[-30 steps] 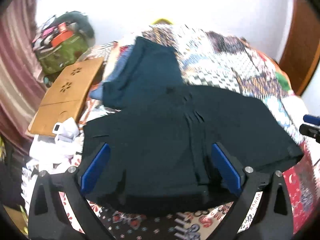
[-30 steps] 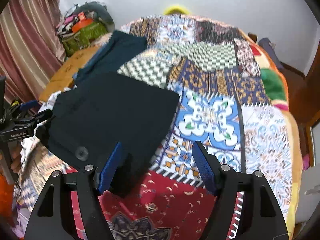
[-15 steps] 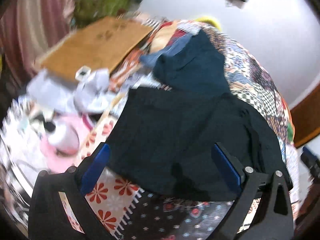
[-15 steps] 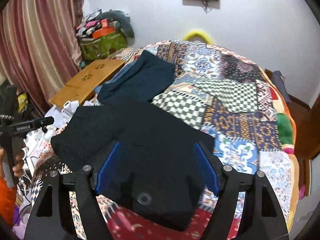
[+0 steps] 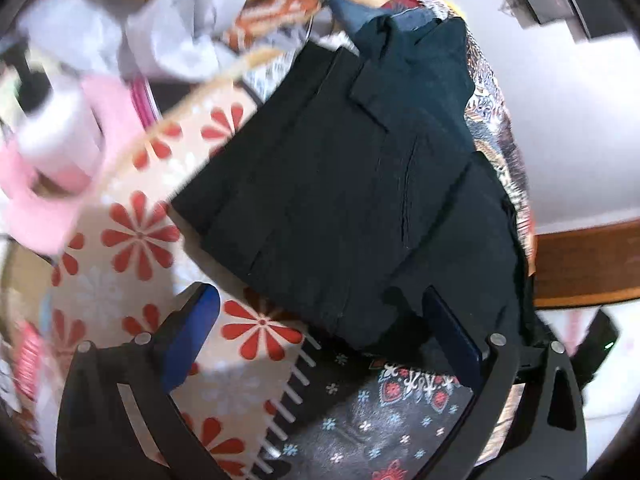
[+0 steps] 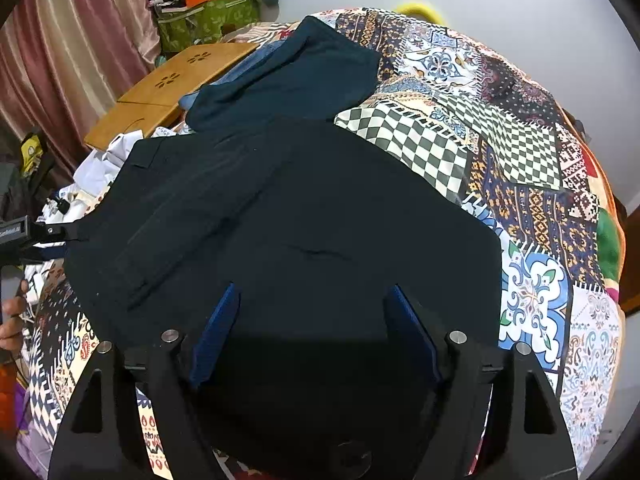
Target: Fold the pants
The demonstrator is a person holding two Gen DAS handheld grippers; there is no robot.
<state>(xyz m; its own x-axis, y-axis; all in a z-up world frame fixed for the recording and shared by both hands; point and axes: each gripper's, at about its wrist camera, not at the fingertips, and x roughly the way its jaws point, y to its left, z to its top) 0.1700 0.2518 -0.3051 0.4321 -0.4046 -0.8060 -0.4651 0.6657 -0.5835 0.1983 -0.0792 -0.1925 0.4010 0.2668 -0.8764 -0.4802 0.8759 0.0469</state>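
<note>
Pants (image 6: 288, 232), black and already folded into a wide flat shape, lie on the patchwork bedspread (image 6: 532, 184) near the edge of the bed. A button shows on the black cloth at the bottom of the right wrist view, between the arms of the right gripper (image 6: 314, 334). The jaws of this gripper stand wide apart with its blue pads (image 6: 216, 332) over the black cloth, and they hold nothing.

In the left wrist view the pants (image 5: 360, 184) fill the middle of the picture, with a corner of them lying between the fingers of the left gripper (image 5: 320, 340). The jaws of this gripper are also wide and empty; its left pad (image 5: 192, 336) is over the red flower print of the bedspread (image 5: 136, 240), the other pad is beside the black cloth.

A dark teal garment (image 6: 304, 76) lies behind the pants and touches their far edge. Beside the bed there is a wooden board (image 6: 172, 88) and a green bag (image 6: 204, 20).
</note>
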